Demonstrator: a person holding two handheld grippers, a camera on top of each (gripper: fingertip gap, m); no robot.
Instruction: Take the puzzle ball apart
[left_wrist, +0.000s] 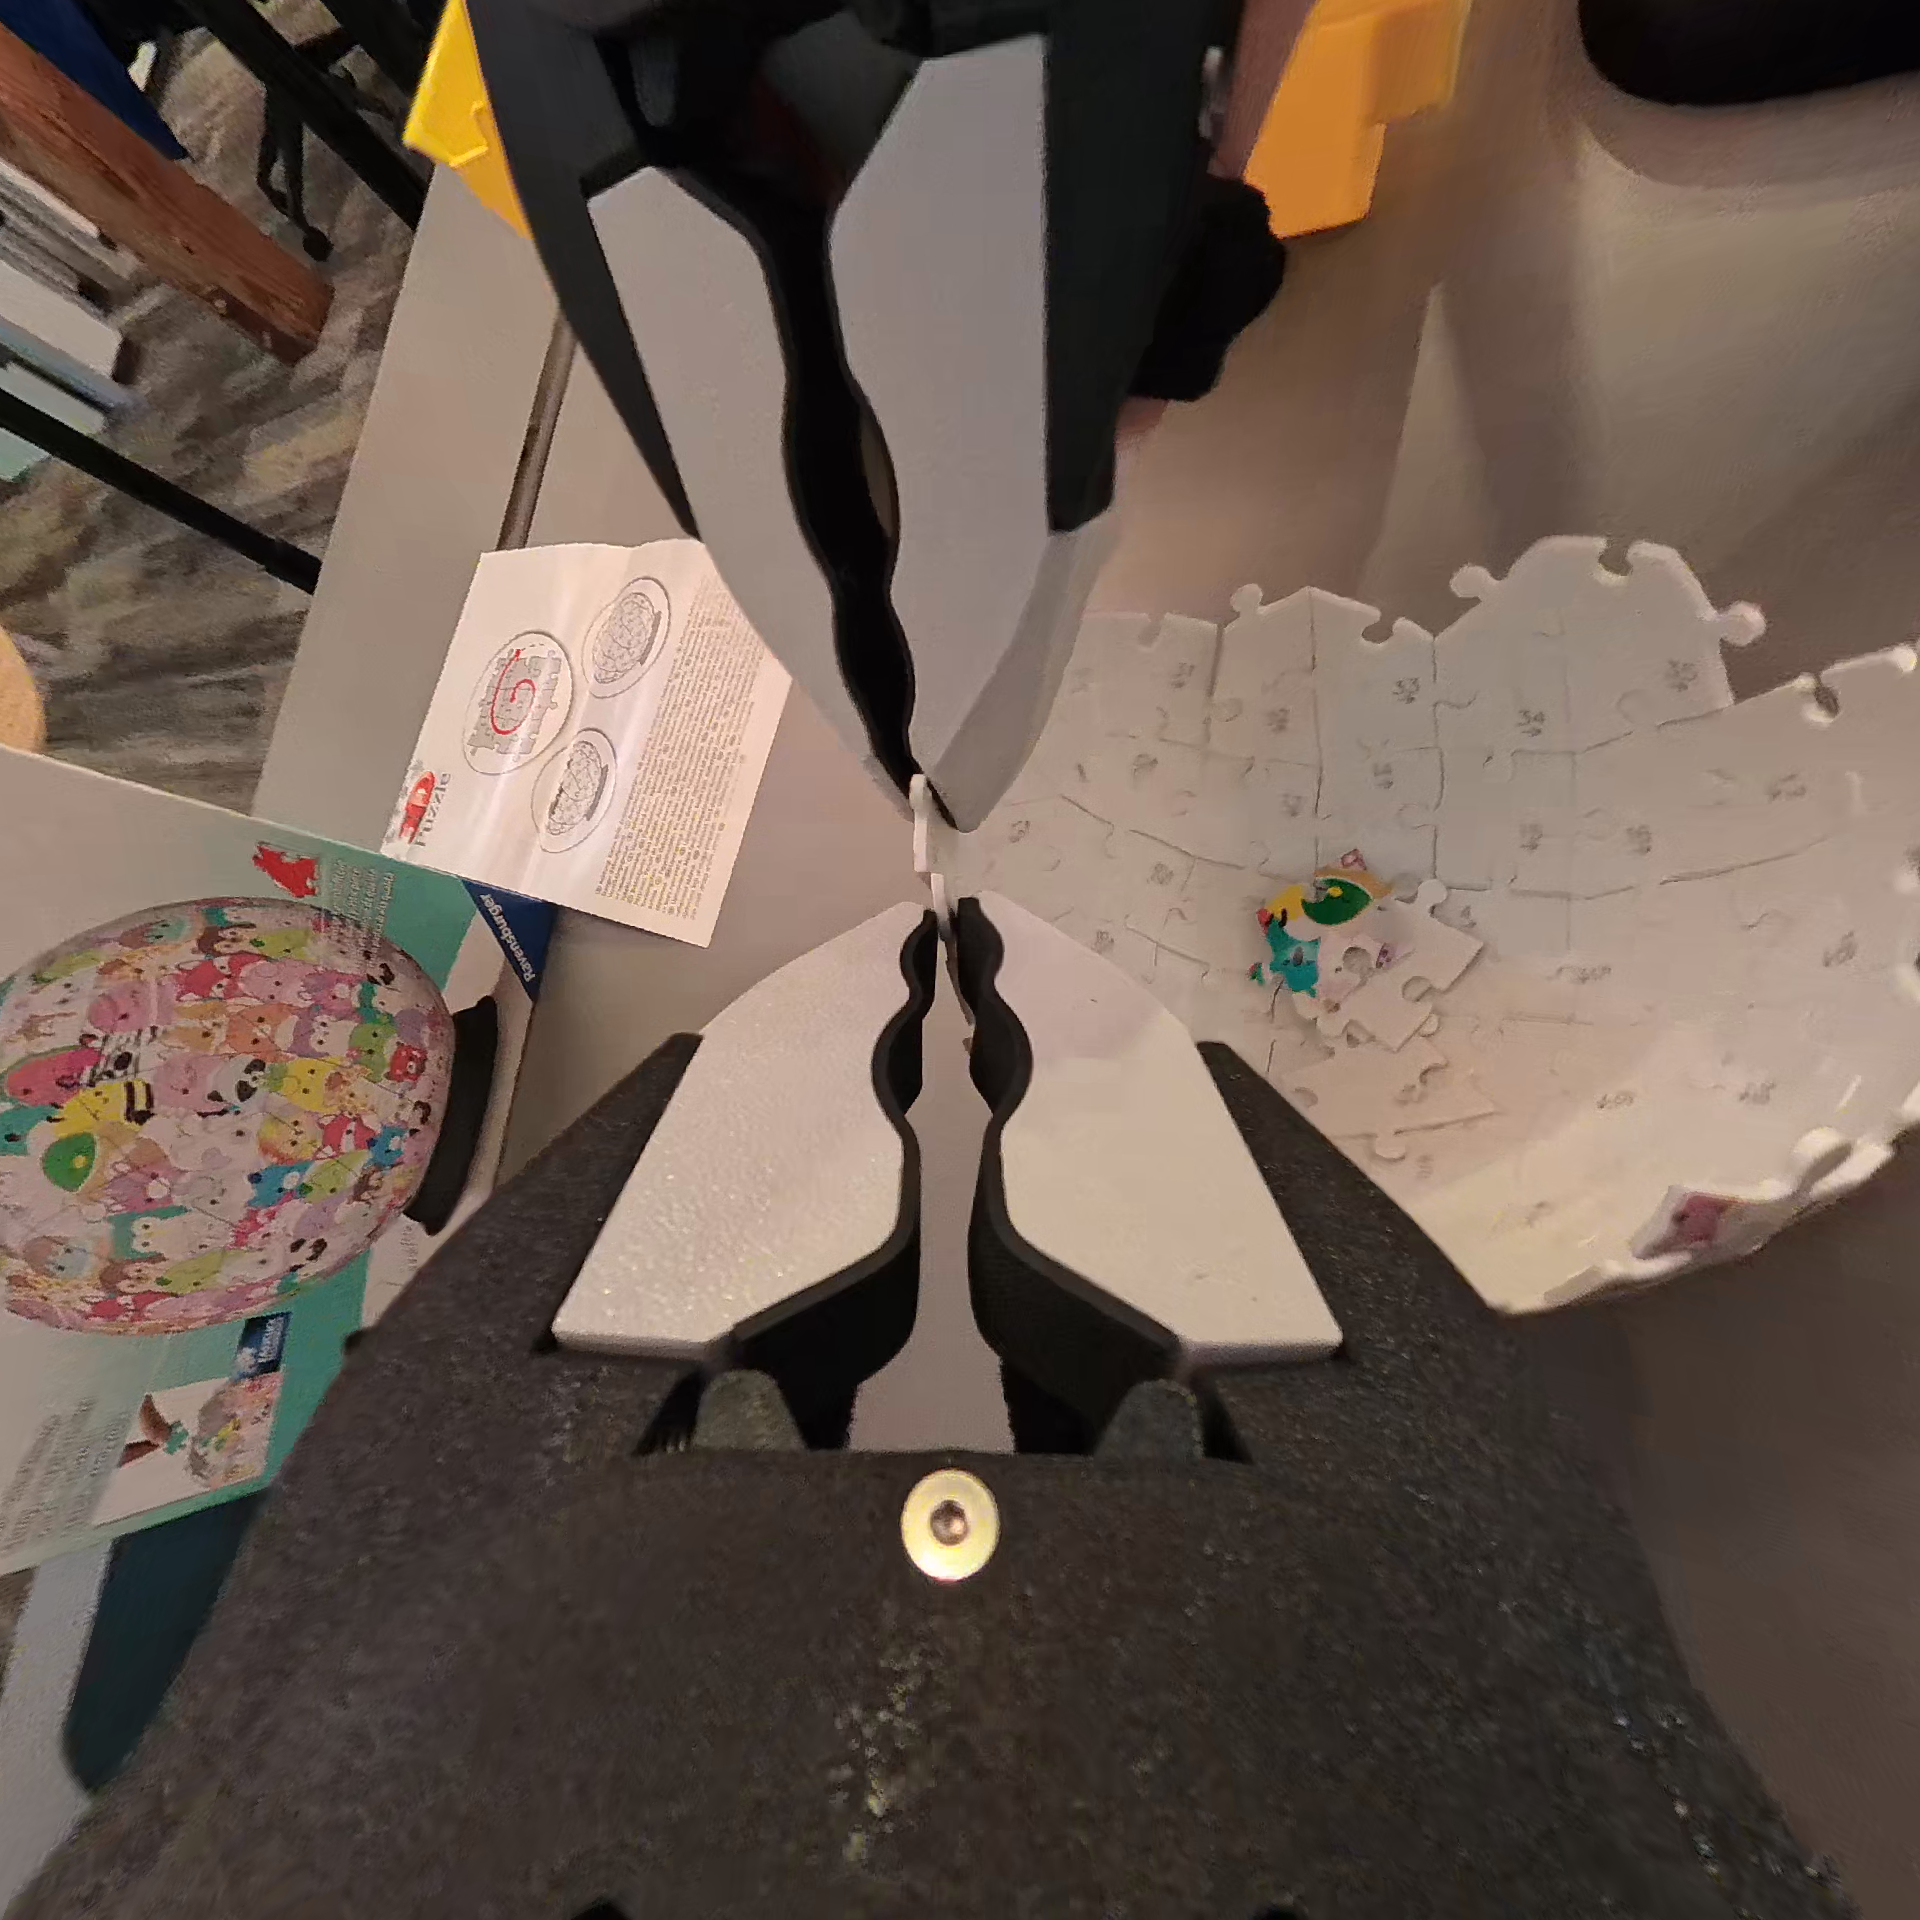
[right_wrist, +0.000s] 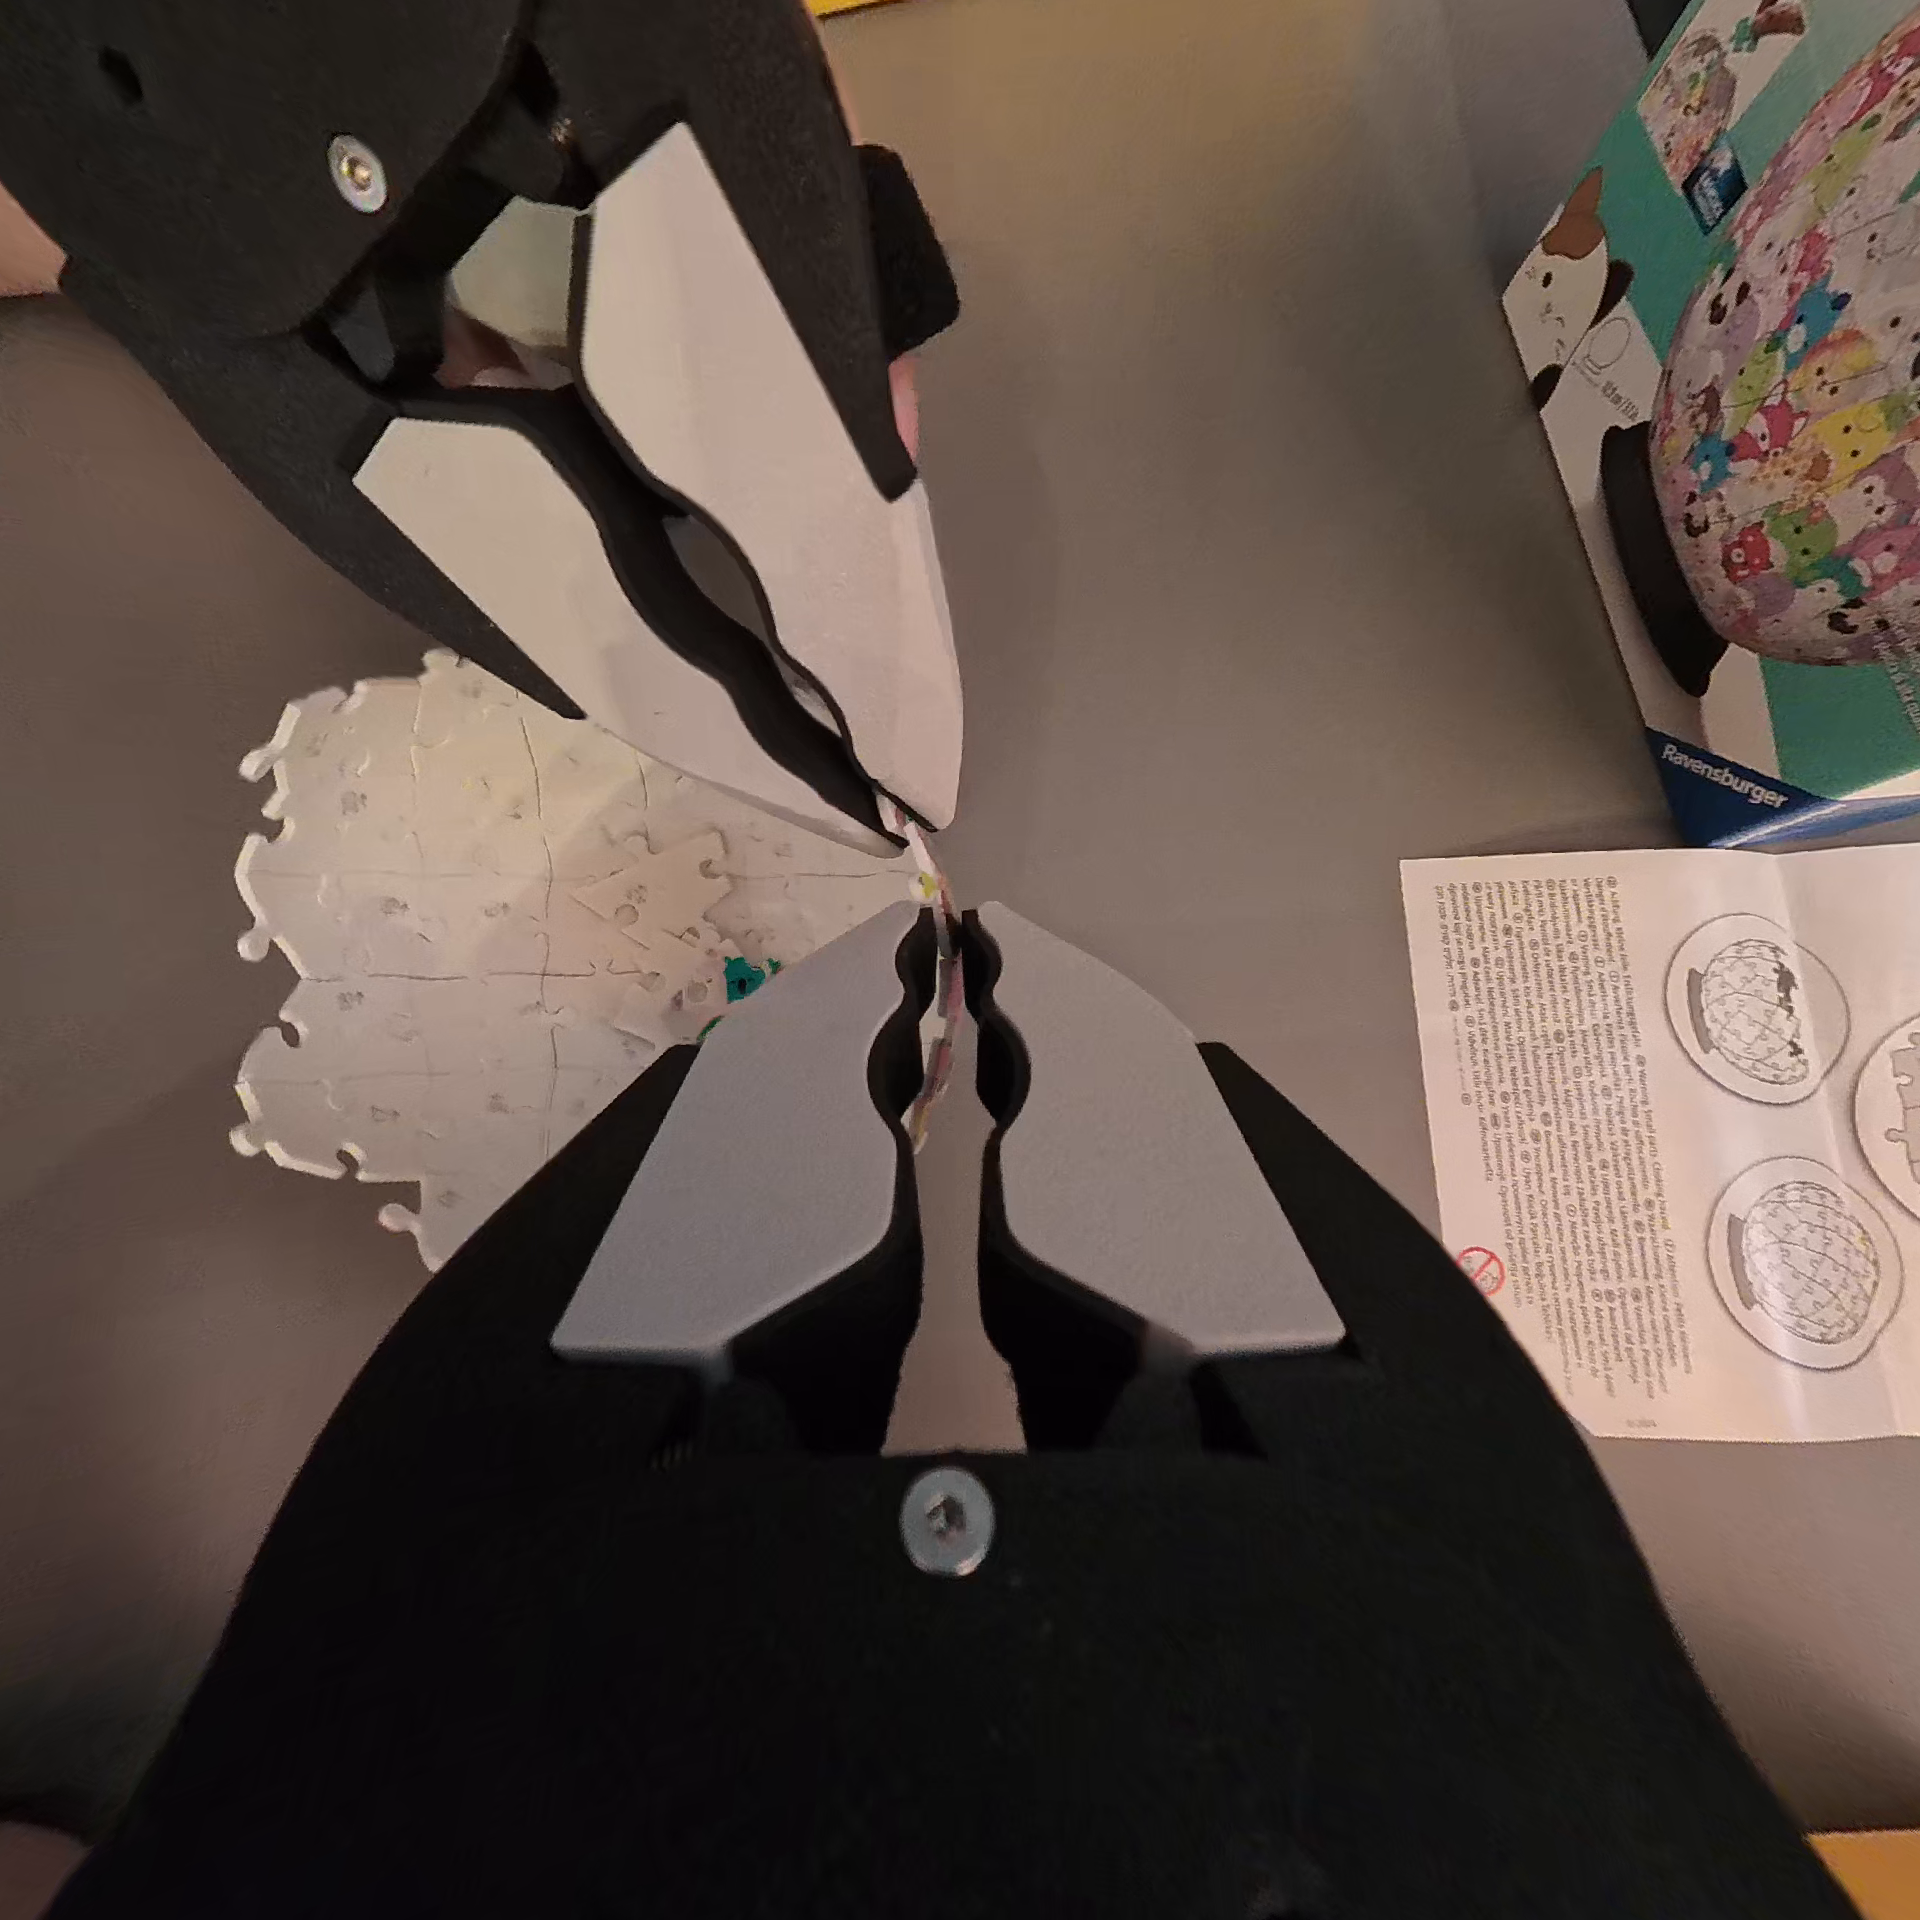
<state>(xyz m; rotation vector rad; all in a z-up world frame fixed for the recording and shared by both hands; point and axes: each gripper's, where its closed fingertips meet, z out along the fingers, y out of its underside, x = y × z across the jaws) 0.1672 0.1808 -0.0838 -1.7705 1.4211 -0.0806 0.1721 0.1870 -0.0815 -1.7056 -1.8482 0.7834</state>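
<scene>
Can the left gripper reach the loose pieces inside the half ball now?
Probably not yet: the left gripper and the right gripper both pinch joined puzzle pieces. The half ball lies open beside it, loose pieces uncovered.

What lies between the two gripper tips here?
A small joined strip of puzzle pieces, pinched by the left gripper and right gripper; both wrist views show it.

The left gripper (left_wrist: 943, 920) and right gripper (right_wrist: 943, 925) meet tip to tip, each closed on a thin piece, the right entering the left wrist view from 12 o'clock.
</scene>
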